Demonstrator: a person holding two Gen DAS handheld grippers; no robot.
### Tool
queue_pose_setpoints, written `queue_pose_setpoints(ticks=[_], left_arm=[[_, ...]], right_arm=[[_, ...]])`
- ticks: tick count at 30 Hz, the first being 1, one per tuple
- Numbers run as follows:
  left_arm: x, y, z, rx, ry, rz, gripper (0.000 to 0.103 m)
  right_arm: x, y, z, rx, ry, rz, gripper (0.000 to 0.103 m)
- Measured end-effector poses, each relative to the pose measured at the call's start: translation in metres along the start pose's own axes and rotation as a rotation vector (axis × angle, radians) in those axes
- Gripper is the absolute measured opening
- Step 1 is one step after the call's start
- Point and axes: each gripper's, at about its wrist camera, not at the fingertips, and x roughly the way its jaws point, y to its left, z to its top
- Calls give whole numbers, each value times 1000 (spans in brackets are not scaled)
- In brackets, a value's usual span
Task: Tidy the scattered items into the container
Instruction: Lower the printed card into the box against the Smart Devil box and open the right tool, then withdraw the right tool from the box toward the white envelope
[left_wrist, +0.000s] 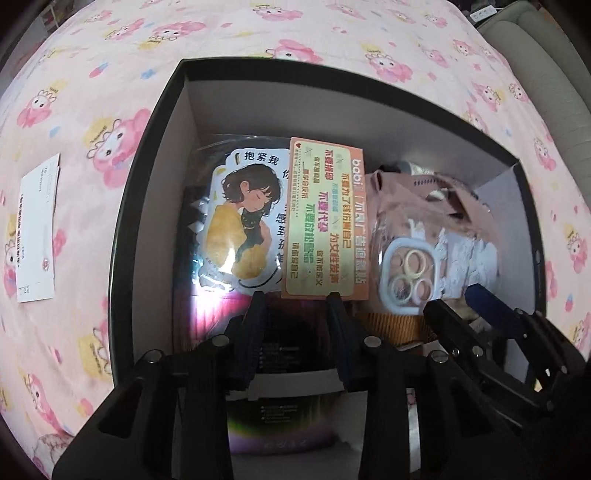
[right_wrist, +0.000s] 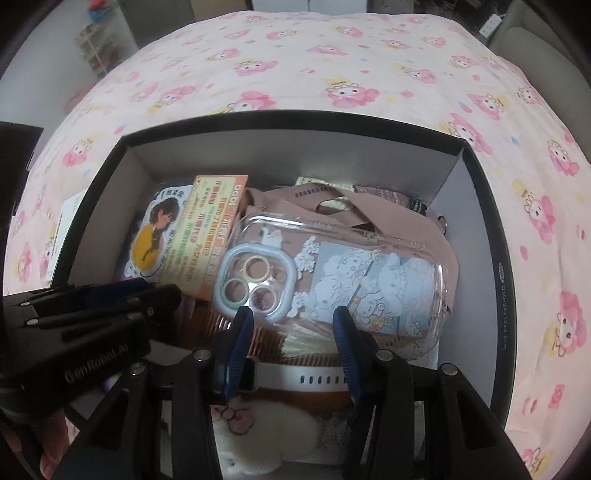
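A black box (left_wrist: 147, 155) with white inner walls (right_wrist: 476, 229) sits on the pink bedspread. Inside lie a sticker of a girl with a cat (left_wrist: 242, 218), an orange card with Chinese text (left_wrist: 325, 218), a clear phone case (right_wrist: 332, 273) on a brown cloth bag (right_wrist: 317, 203), a comb (right_wrist: 306, 343) and a white watch strap (right_wrist: 303, 378). My left gripper (left_wrist: 297, 306) is open and empty above the box's near side. My right gripper (right_wrist: 291, 321) is open and empty just over the phone case. A white paper slip (left_wrist: 37, 229) lies outside, left of the box.
The pink cartoon-print bedspread (right_wrist: 295, 66) surrounds the box. A beige sofa edge (left_wrist: 546, 62) is at the far right. A fluffy white item (right_wrist: 266, 432) lies in the box's near end. The two grippers are close side by side over the box.
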Motion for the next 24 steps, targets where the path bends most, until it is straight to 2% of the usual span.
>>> queue_pose_setpoints(ticks=[4, 6, 9, 12, 15, 18, 20, 22, 23, 24], left_arm=[[-15, 0, -6, -5, -73, -63, 45], [-11, 0, -6, -13, -48, -77, 45], [2, 2, 2, -8, 24, -47, 45], [5, -1, 14, 23, 0, -14, 45], [7, 3, 27, -13, 2, -49, 45], [6, -1, 35, -30, -1, -63, 45], [0, 1, 26, -20, -34, -66, 48], [-11, -4, 13, -7, -80, -80, 57], [-17, -3, 24, -2, -105, -81, 59], [-23, -5, 21, 0, -130, -78, 60]], right_arm=[[-10, -10, 3, 65, -46, 6, 41], [-15, -16, 5, 90, -66, -2, 41], [-10, -17, 6, 102, -42, -1, 41], [-1, -17, 7, 96, -5, -4, 41], [8, -20, 11, 91, 10, -35, 41], [7, -27, 15, 119, 3, -19, 43], [6, -32, 15, 143, 7, -3, 43], [2, -35, 14, 160, 7, 23, 43], [-2, -35, 13, 164, -4, 28, 43], [-7, -35, 13, 164, -20, 22, 45]])
